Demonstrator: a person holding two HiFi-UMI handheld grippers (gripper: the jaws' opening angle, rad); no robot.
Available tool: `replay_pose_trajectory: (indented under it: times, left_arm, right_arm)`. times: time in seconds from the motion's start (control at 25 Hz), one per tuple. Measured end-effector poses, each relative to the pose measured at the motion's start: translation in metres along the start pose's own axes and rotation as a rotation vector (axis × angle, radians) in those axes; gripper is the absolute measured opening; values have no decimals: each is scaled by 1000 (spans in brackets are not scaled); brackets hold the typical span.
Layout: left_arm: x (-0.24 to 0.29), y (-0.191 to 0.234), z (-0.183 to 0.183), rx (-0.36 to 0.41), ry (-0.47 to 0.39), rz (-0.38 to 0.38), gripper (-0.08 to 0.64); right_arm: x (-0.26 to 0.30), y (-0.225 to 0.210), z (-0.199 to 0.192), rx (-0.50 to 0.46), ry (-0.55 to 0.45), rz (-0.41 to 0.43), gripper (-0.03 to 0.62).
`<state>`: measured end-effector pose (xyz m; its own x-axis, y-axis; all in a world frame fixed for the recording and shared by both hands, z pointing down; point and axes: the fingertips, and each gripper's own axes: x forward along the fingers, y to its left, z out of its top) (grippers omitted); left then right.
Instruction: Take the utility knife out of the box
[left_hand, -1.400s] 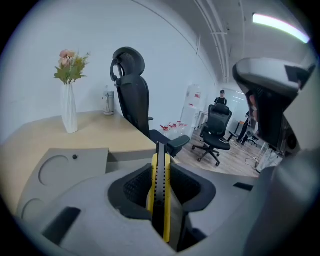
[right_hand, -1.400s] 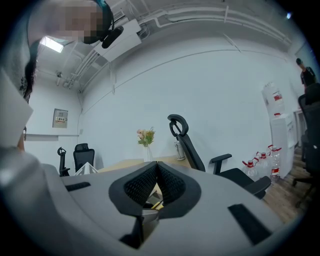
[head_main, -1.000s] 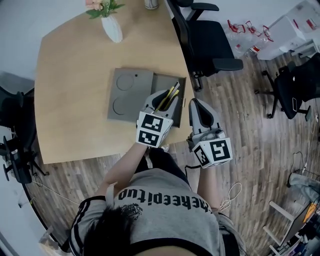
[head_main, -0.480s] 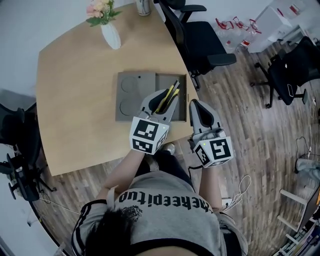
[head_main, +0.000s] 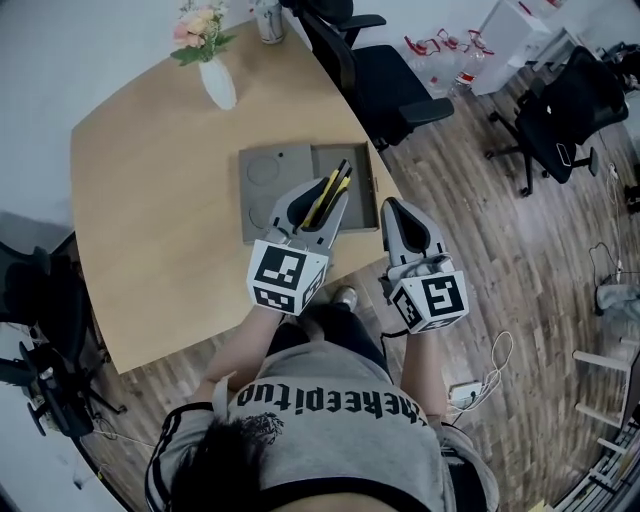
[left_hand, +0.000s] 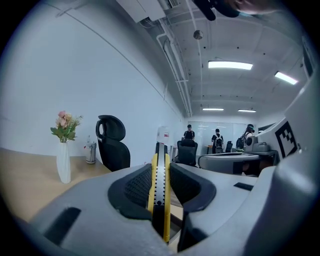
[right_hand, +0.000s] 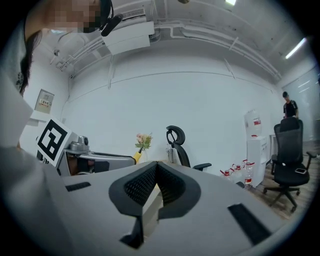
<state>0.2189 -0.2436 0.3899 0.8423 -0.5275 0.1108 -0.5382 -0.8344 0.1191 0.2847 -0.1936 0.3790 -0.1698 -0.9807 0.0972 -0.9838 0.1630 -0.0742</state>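
The left gripper (head_main: 316, 207) has its fingers clamped on the yellow utility knife (left_hand: 159, 186), holding it level over the grey box (head_main: 359, 202) on the surface (head_main: 150, 200), apparently clear of it. The right gripper (head_main: 393, 210) hovers beside the box, fingers closed on nothing, out of the way.

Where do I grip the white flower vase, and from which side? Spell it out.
Grip the white vase across its body, below the narrow neck, coming in level from the person's side. It stands upright on the table, and the flowers fill its mouth, so coming from above looks blocked; bare tabletop lies in front of it.
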Motion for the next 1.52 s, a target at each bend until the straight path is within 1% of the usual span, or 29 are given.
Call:
replay_pose_trajectory:
  times: [0.52, 0.92, 1.24, 1.52]
  left_arm:
    - [-65, 15, 32, 26, -90, -58, 126]
    - [-119, 24, 44, 37, -139, -90, 126]
    - [-155, 28, 48, 30, -167, -113, 126]
    - [-174, 35, 51, 28, -193, -109, 126]
  right_arm:
    - [-35, 44, 16, -44, -35, -134, 6]
    - [-66, 86, 24, -62, -72, -220, 6]
    - [-88, 116, 22, -58, -81, -269, 6]
    - [-98, 130, 22, -68, -89, -295, 6]
